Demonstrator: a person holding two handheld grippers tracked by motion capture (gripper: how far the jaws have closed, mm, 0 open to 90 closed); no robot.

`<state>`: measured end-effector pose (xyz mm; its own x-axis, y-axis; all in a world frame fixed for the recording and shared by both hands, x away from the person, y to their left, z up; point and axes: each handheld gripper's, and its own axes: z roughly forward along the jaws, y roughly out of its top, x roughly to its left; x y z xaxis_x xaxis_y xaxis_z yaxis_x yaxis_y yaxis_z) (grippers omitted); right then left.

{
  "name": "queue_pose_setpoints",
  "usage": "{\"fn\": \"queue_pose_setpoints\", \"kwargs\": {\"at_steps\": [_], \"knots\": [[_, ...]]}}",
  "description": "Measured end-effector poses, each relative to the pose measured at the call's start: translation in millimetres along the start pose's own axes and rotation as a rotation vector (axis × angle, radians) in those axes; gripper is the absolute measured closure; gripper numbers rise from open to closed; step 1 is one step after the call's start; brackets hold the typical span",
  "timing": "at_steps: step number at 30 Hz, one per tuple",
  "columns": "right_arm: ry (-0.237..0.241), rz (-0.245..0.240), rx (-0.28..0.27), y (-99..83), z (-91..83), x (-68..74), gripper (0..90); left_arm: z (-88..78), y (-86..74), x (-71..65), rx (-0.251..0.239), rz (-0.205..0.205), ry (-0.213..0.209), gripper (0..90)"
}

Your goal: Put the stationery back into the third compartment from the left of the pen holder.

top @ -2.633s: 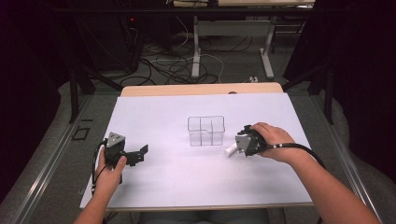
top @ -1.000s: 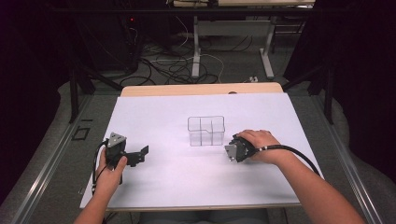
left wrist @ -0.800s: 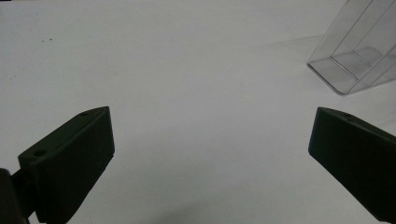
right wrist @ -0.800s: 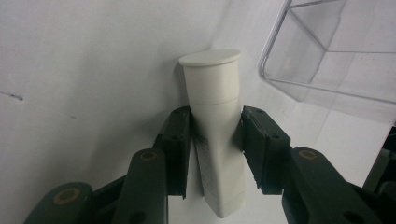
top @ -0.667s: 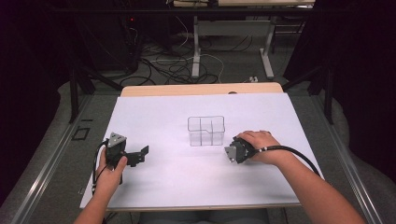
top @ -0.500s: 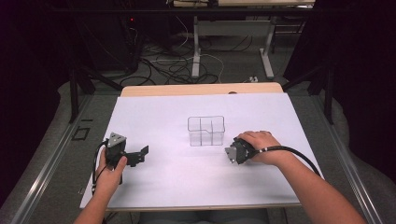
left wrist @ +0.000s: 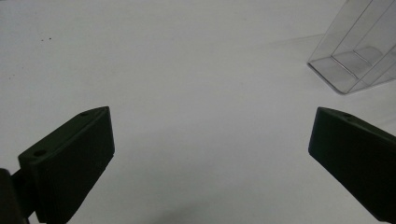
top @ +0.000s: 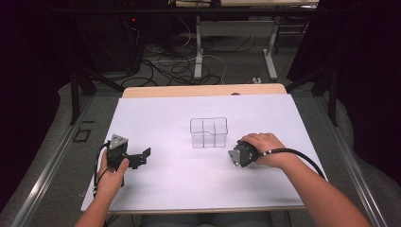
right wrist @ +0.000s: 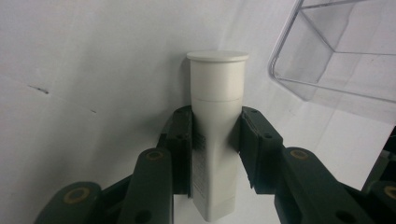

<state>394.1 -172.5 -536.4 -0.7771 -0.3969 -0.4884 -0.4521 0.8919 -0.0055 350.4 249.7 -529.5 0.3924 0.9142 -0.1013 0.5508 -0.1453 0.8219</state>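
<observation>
Item in hand: white tube (right wrist: 215, 135), flat cap away from the camera, lying on the white desk (top: 179, 184) just near and right of the clear divided container (top: 208, 132). Right gripper (right wrist: 215, 140): partly closed, both pads pressed on the tube's flattened body just below the cap collar; jaws just been closing, tube between them. In the high view, right gripper (top: 239, 157) low on the desk under the right hand (top: 260, 149), a little near of the container's right corner. Left gripper (left wrist: 210, 154): jaws wide apart, nothing between them, bare desk ahead and a corner of the container at far right; in the high view, left gripper (top: 135, 158) parked at the left of the desk, held by the left hand (top: 111, 175). Advice for the step, as judgement: pressure kept even and modest, soft tube liable to squash or pivot; grip kept close to the stiffer collar; straight lift before any turn; cap or tail raised clear of the container rim, then lowered upright into one compartment without nudging the thin walls. Against the earliest frame: right hand nearer and lower, white tube then visible beyond the gripper, now covered; left gripper unmoved.
</observation>
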Motion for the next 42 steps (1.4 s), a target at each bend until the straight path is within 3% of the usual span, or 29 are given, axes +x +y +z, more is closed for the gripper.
{"fn": "queue_pose_setpoints", "kwargs": {"at_steps": [2, 7, 10, 12, 13, 14, 18, 25, 29, 32, 35, 42], "knots": [[0.004, -0.005, 0.021, 0.7, -1.5, -0.3, 66.7, 0.0, 0.0, 0.1, 0.0, 0.0, 0.0, 0.3], [-0.029, 0.015, -0.022, 0.0, 0.3, 1.8, 66.8, 0.0, 0.0, 0.1, 0.001, 0.001, 0.0, 0.3], [-0.012, 0.022, 0.001, 1.1, -2.7, 1.2, 66.7, 0.1, 0.0, 0.0, 0.001, 0.001, 0.0, 0.3], [-0.048, 0.029, -0.022, 0.9, -2.5, 2.2, 66.8, 0.2, 0.0, -0.1, 0.001, 0.0, 0.0, 0.3], [0.006, 0.028, 0.021, 2.2, -6.2, -0.3, 66.8, 0.3, 0.0, -0.2, 0.001, 0.0, -0.001, 0.3], [-0.055, 0.034, -0.03, 1.2, -3.5, 1.7, 66.8, 0.4, 0.0, -0.3, 0.001, 0.0, 0.0, 0.3], [-0.083, 0.045, -0.037, 2.5, -7.4, 1.1, 66.7, 0.7, 0.3, -0.3, 0.003, 0.001, 0.0, 0.3], [-0.161, 0.132, -0.046, 4.8, -15.6, 0.2, 66.7, 0.4, 0.0, -0.3, 0.004, 0.002, 0.001, 0.3], [-0.205, 0.175, -0.08, 5.0, -19.3, -3.2, 66.7, 0.0, -0.2, 0.2, 0.002, 0.003, 0.002, 0.3], [-0.237, 0.237, -0.096, 4.5, -23.2, -3.2, 66.7, 0.0, -0.2, -0.2, 0.001, 0.002, 0.002, 0.3], [-0.28, 0.254, -0.098, 4.0, -28.3, -6.4, 66.7, -0.1, 0.0, -0.5, 0.001, 0.002, 0.001, 0.3], [-0.348, 0.369, -0.136, 2.0, -37.8, -10.7, 66.7, -0.4, 0.1, -0.6, -0.002, 0.004, 0.002, 0.3]]}}
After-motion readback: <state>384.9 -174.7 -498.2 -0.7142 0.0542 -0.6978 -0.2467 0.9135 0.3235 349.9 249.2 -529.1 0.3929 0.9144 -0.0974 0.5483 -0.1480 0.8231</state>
